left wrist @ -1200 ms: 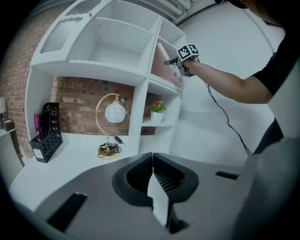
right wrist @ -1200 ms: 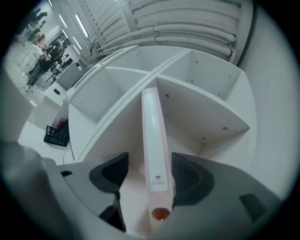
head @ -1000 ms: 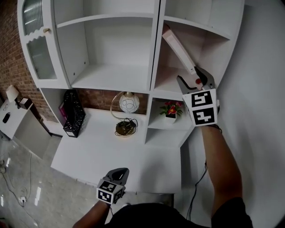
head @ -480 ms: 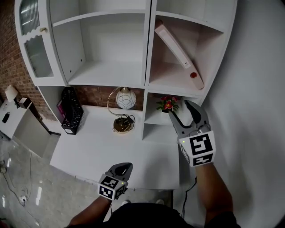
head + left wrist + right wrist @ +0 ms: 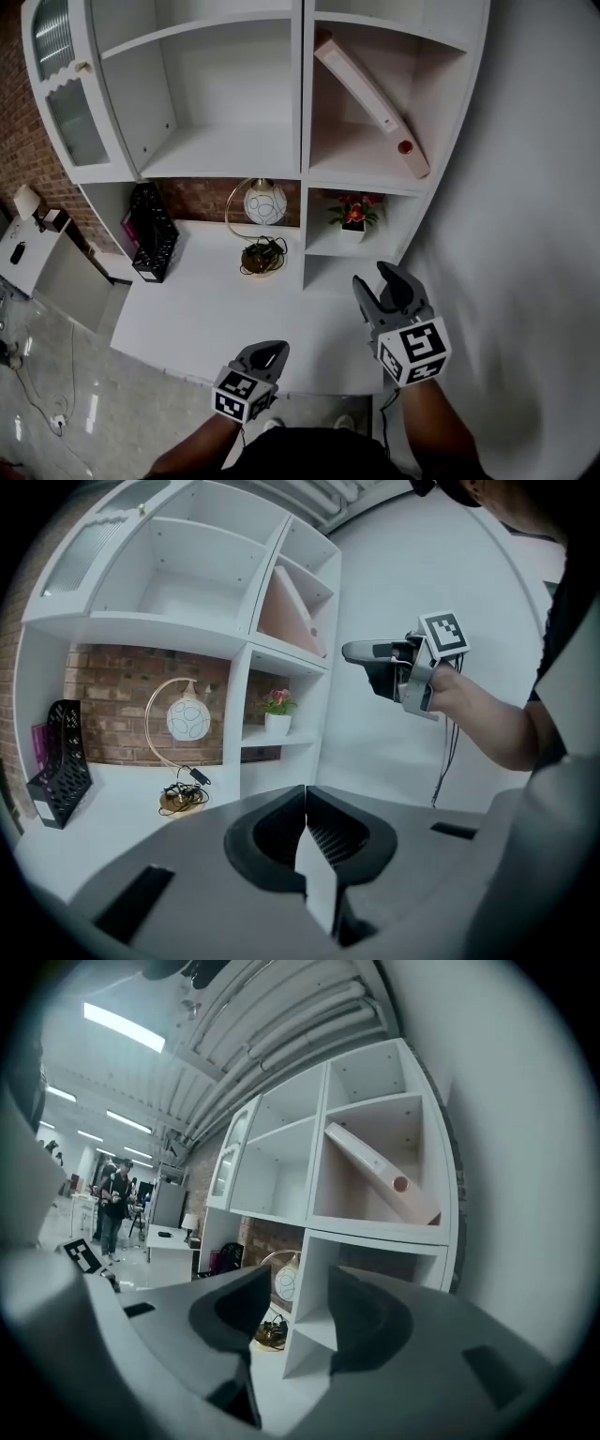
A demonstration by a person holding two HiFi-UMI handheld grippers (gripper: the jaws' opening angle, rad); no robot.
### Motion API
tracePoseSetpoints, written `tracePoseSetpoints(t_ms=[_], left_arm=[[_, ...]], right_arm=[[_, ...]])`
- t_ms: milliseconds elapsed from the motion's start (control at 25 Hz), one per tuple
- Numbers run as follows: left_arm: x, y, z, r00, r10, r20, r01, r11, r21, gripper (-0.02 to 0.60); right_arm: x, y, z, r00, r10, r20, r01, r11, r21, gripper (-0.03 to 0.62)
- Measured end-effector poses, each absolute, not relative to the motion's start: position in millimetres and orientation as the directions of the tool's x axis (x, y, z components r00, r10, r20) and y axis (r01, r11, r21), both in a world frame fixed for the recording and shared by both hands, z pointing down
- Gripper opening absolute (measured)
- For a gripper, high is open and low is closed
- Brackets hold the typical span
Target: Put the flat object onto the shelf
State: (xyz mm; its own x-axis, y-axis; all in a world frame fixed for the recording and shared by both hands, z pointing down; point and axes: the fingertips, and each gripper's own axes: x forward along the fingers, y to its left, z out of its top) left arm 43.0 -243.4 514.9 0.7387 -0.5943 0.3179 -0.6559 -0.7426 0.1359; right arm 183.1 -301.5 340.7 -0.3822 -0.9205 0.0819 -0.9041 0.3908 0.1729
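The flat object, a pale pink binder (image 5: 373,101) with a red dot on its spine, leans tilted inside the upper right compartment of the white shelf unit (image 5: 302,94). It also shows in the right gripper view as the binder (image 5: 381,1183) and in the left gripper view as the binder (image 5: 292,611). My right gripper (image 5: 382,292) hangs low in front of the desk, well below the binder, its jaws closing with nothing between them. My left gripper (image 5: 267,354) sits at the desk's front edge, shut and empty.
A globe lamp (image 5: 264,202) with a tangled cord stands on the white desk (image 5: 206,309). A black file rack (image 5: 152,234) is at the desk's left. A small flower pot (image 5: 353,223) fills the lower right cubby. A white wall (image 5: 525,234) runs along the right.
My right gripper has let go of the binder and come down and back from the upper compartment to desk height, its jaws narrowing. The binder stays leaning on the shelf. The left gripper hardly moved.
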Motion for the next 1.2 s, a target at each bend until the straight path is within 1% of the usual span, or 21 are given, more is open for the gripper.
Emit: tracePoseSetpoints(t_ms=[240, 440, 720, 1200], left_arm=[[47, -242, 512, 0.744, -0.595, 0.304, -0.653, -0.744, 0.142, 0.006], [50, -243, 506, 0.748, -0.596, 0.290, -0.650, -0.747, 0.142, 0.006], [53, -243, 498, 0.753, -0.601, 0.268, -0.647, -0.749, 0.140, 0.006], [45, -244, 501, 0.742, -0.612, 0.276, -0.661, -0.736, 0.144, 0.006]], right_arm=[[188, -282, 374, -0.408, -0.908, 0.097, -0.909, 0.414, 0.051, 0.163], [190, -269, 412, -0.439, -0.887, 0.143, -0.898, 0.434, -0.069, 0.074], [191, -253, 434, -0.481, -0.862, 0.162, -0.875, 0.458, -0.160, 0.011], [205, -242, 462, -0.474, -0.858, 0.198, -0.873, 0.427, -0.236, 0.005]])
